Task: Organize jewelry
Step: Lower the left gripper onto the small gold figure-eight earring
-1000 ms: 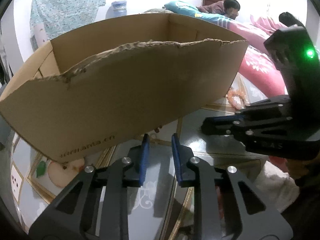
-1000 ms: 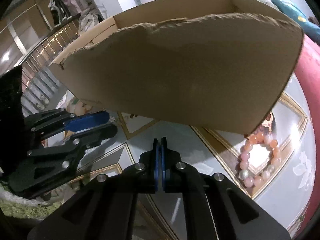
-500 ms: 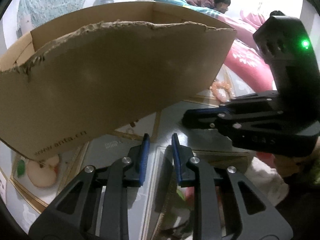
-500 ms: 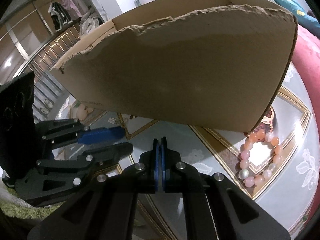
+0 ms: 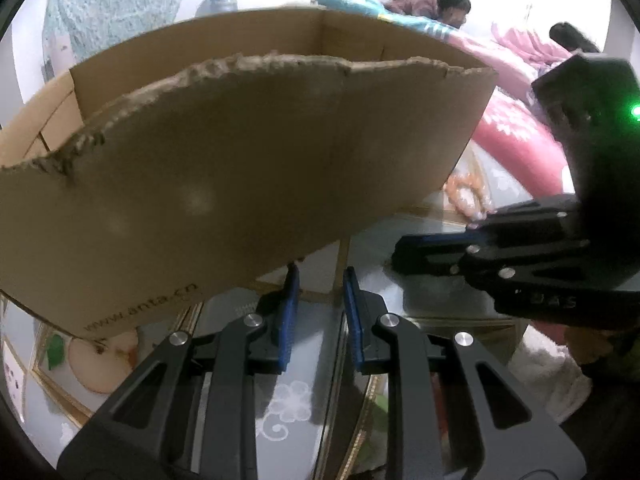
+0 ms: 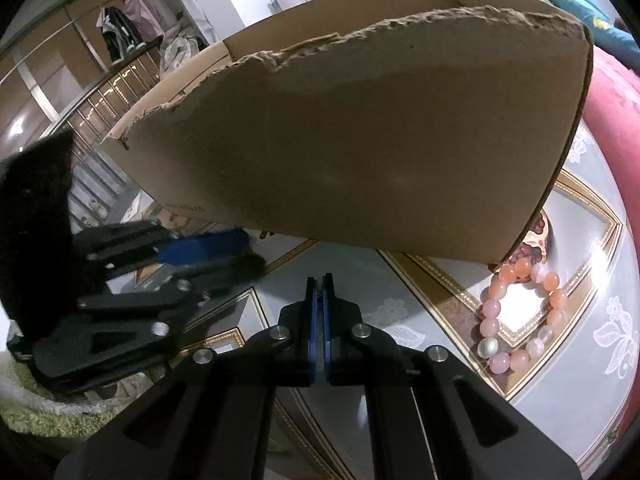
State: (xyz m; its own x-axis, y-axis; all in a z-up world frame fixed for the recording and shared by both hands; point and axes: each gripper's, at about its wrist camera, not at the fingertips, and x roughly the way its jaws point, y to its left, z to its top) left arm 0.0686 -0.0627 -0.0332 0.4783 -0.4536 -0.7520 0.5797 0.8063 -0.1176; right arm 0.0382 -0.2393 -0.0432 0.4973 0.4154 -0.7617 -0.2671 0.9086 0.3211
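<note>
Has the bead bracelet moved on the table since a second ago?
No. In the right wrist view the bead bracelet still lies by the right corner of the cardboard box, on the same gold-bordered panel of the table; only the camera shifted slightly.

pink bead bracelet (image 6: 520,316) lies beside torn cardboard box (image 6: 360,152).

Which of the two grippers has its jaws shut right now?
The right gripper: its blue pads meet with nothing between them. The left gripper shows a clear, empty gap.
</note>
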